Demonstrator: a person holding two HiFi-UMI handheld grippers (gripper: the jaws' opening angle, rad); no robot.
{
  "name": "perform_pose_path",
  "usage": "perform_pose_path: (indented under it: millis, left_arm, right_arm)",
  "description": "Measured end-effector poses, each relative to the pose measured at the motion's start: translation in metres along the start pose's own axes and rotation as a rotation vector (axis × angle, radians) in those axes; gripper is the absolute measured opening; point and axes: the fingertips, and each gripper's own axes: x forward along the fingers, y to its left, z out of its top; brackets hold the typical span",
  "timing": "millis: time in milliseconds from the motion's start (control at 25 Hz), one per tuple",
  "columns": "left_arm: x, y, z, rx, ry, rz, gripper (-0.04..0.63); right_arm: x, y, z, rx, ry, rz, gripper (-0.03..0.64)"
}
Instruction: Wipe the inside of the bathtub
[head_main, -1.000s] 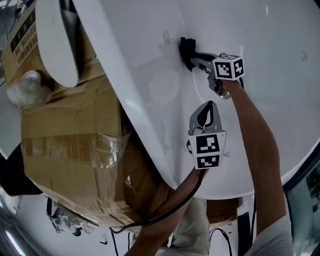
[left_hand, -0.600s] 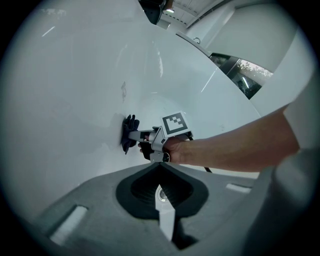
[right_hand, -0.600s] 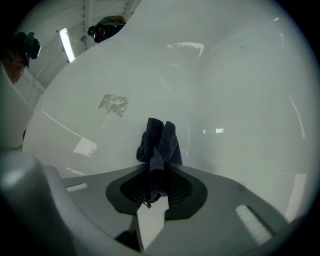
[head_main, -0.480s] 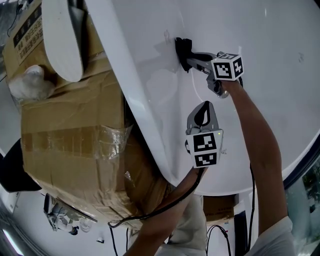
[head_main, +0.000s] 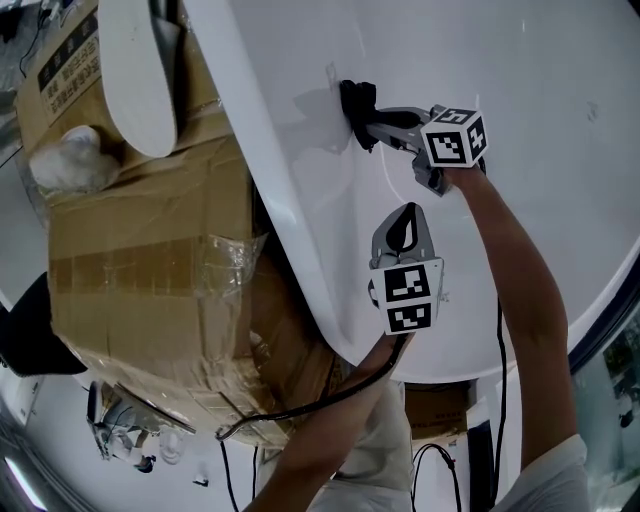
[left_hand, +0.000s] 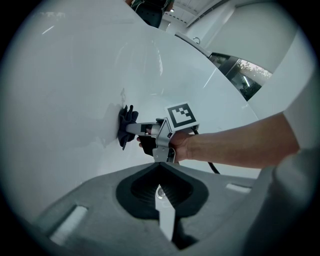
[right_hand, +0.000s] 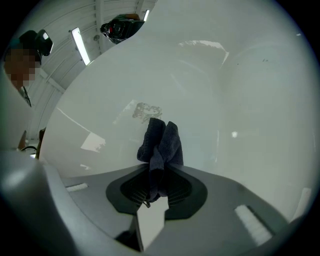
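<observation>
The white bathtub (head_main: 540, 120) fills the upper right of the head view. My right gripper (head_main: 366, 118) is shut on a dark cloth (head_main: 353, 108) and holds it against the tub's inner side wall, near its left rim. In the right gripper view the cloth (right_hand: 161, 142) sticks out bunched from the jaws toward the glossy wall. My left gripper (head_main: 409, 214) hovers inside the tub below the right one, shut, with nothing in it. The left gripper view shows the right gripper (left_hand: 146, 129) and the cloth (left_hand: 125, 126) on the wall.
A taped cardboard box (head_main: 140, 260) sits against the tub's outer left side, with a white oval part (head_main: 135, 70) and a crumpled white bag (head_main: 65, 160) on it. Cables (head_main: 300, 405) trail below the tub rim. Both forearms reach in from below.
The right gripper has slid the cloth a little to the left along the tub wall. The left gripper has barely shifted.
</observation>
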Motion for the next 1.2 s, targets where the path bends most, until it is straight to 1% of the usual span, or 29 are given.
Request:
perform_pose_path:
  millis: [320, 520, 920, 1200]
  left_arm:
    - [-0.016, -0.006, 0.004, 0.006, 0.007, 0.015, -0.002]
    - [-0.027, -0.006, 0.008, 0.014, 0.000, 0.023, -0.002]
    - [-0.052, -0.008, 0.011, 0.016, -0.004, 0.029, -0.002]
    - [-0.071, -0.011, 0.019, 0.027, -0.020, 0.033, -0.002]
  right_arm:
    - [-0.009, 0.036, 0.014, -0.055, 0.020, 0.057, 0.071]
    - [-0.013, 0.058, 0.023, -0.080, 0.015, 0.083, 0.071]
    - [-0.022, 0.096, 0.030, -0.099, 0.000, 0.113, 0.071]
    - [-0.029, 0.120, 0.036, -0.112, 0.003, 0.123, 0.071]
